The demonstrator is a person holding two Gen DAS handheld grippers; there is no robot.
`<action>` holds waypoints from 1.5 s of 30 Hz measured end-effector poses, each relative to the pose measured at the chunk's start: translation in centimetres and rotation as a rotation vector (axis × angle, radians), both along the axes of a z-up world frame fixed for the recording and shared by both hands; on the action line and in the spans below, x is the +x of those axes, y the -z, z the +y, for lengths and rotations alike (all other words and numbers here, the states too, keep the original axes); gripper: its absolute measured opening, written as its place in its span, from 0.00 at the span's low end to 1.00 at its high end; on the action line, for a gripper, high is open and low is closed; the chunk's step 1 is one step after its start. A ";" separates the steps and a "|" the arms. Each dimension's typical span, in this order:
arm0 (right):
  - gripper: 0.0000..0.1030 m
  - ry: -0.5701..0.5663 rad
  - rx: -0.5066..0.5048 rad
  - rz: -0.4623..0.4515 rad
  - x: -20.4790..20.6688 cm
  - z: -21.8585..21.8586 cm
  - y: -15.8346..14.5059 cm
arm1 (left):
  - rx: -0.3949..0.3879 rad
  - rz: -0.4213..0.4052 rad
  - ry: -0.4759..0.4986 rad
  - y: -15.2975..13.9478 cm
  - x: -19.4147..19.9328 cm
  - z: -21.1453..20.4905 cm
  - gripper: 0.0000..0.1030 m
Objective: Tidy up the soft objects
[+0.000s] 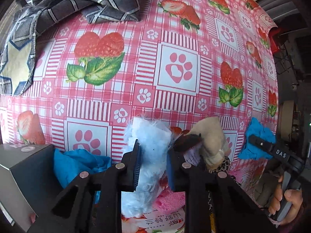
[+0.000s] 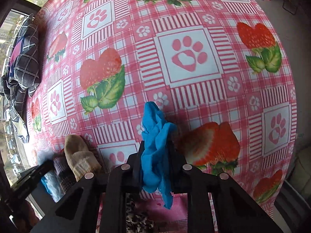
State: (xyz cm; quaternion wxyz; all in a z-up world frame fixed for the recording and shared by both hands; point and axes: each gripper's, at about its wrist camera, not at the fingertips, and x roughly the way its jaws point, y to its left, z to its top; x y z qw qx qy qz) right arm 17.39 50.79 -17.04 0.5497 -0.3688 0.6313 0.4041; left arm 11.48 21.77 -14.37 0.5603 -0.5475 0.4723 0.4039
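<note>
My left gripper (image 1: 153,151) is shut on a fluffy light-blue cloth (image 1: 149,155) that hangs down between its pads. Beside it on the right lie a beige sock (image 1: 210,136) and a dark brown knitted piece (image 1: 186,141). My right gripper (image 2: 155,145) is shut on a bright blue cloth (image 2: 155,151), which droops below the fingers. In the left wrist view the right gripper (image 1: 260,145) shows at the far right with that blue cloth (image 1: 256,136), a hand (image 1: 287,203) on its handle. Pink (image 2: 171,207) and leopard-print (image 2: 136,219) fabrics lie under the right gripper.
A pink strawberry-and-paw tablecloth (image 1: 175,68) covers the table. A grey checked cushion or blanket (image 1: 68,5) lies at the far left corner. A grey box (image 1: 25,174) with another blue cloth (image 1: 77,163) beside it stands at the lower left. A printed package (image 1: 161,223) lies below the left gripper.
</note>
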 end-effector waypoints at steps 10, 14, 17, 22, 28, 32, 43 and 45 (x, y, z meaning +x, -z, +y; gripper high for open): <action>0.20 0.080 0.019 0.100 2.5 -6.2 -2.2 | 0.048 0.191 0.151 1.8 0.5 -3.3 0.64; 0.20 0.075 0.018 0.112 2.5 -8.5 -2.6 | 0.028 0.226 0.184 3.3 1.1 -4.2 0.64; 0.20 0.096 0.010 0.120 3.1 -10.4 -2.4 | 0.010 0.231 0.192 3.4 1.4 -4.0 0.22; 0.20 0.102 0.046 0.137 4.2 -12.6 -4.6 | 0.076 0.163 0.110 0.6 1.2 -3.6 0.22; 0.20 0.084 0.112 0.157 4.3 -12.8 -8.2 | 0.196 0.119 0.071 -5.0 0.3 -4.8 0.22; 0.20 0.056 0.133 0.157 3.7 -13.2 -10.2 | 0.248 0.116 0.110 -8.1 0.9 -7.2 0.22; 0.20 -0.009 0.159 0.088 2.7 -17.5 -12.6 | 0.332 0.049 0.200 -14.0 7.1 -13.7 0.23; 0.20 -0.024 0.161 0.079 2.8 -18.4 -13.1 | 0.348 0.044 0.227 -14.8 8.1 -15.0 0.23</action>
